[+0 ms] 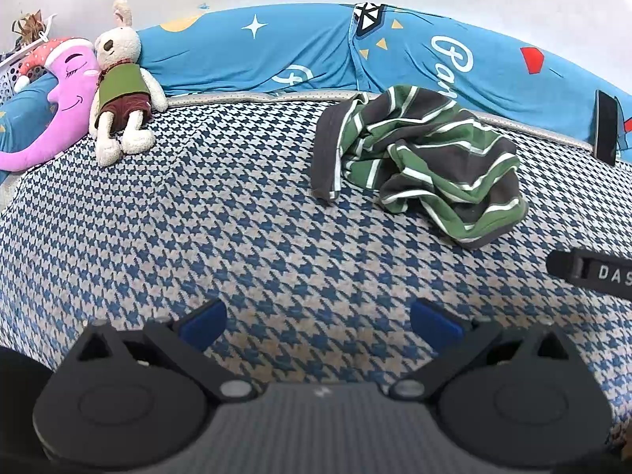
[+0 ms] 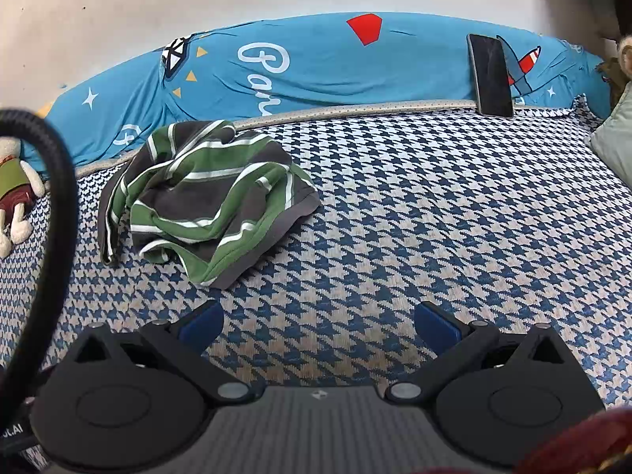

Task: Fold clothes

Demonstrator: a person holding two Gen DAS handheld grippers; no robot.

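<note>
Crumpled green/grey/white striped knit shirt (image 1: 418, 162) (image 2: 205, 197) ahead of wide-spread, empty L claw (image 1: 318, 324) & R claw (image 2: 318, 324), prob. pre-grab to flatten.

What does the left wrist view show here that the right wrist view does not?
Only the left wrist view shows the pink moon plush, a white basket at the far left, and the right tongs poking in from the right edge. Only the right wrist view shows a black cable and a grey-green cushion. Both share the crumpled green striped shirt, the rabbit toy, the dark phone leaning on the blue bedding, and the houndstooth cover. Both tongs are open and empty.
</note>
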